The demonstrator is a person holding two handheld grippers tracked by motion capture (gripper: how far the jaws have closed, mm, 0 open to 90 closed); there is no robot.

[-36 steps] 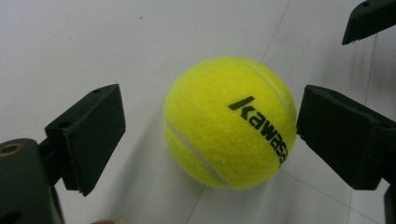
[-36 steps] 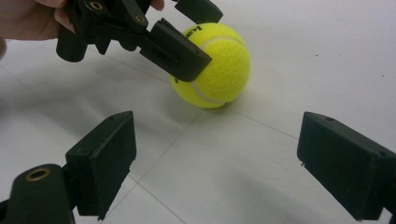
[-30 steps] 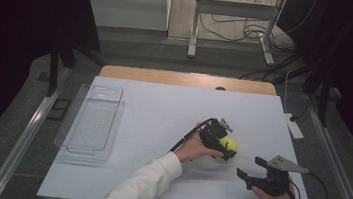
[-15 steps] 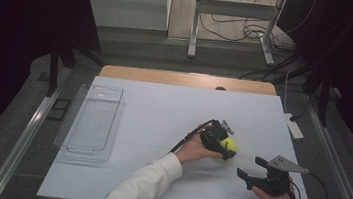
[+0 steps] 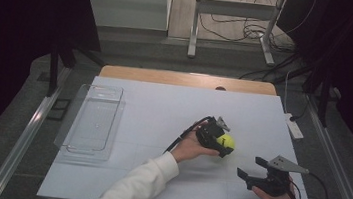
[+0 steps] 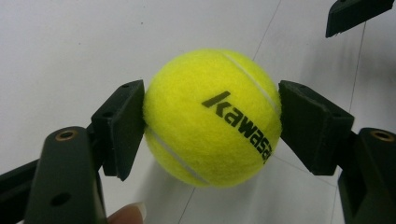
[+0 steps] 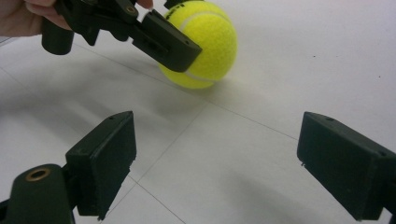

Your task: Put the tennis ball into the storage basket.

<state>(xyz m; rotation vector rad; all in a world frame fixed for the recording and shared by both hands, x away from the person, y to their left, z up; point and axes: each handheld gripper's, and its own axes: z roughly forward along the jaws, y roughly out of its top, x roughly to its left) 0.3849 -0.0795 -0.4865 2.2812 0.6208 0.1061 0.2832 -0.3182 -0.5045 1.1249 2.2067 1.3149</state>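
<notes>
Clamping the ball (image 6: 212, 119) now: my left gripper (image 6: 210, 121) has just closed its jaws, both pads pressed on the ball's sides, ball squarely between them. Ball is bright yellow felt, fuzzy, white curved seam, black "kawasa…" print running slantwise across the front, rest of the word going round out of sight. It sits on the white table (image 5: 163, 108), right of centre, underside touching the surface as far as I can tell in the right gripper view (image 7: 201, 44). A fingertip shows at the bottom edge of the left gripper view. My right gripper (image 5: 252, 169) hovers near, lower right of the ball, jaws wide apart, nothing between them, pointing toward the ball. Versus a second ago: the left jaws stood wide around the ball, now they pinch it; ball and left hand (image 5: 191, 146) sit at much the same spot; right gripper unchanged. Clear tray (image 5: 92, 120) at the table's left, well apart from the ball, same place as before.
</notes>
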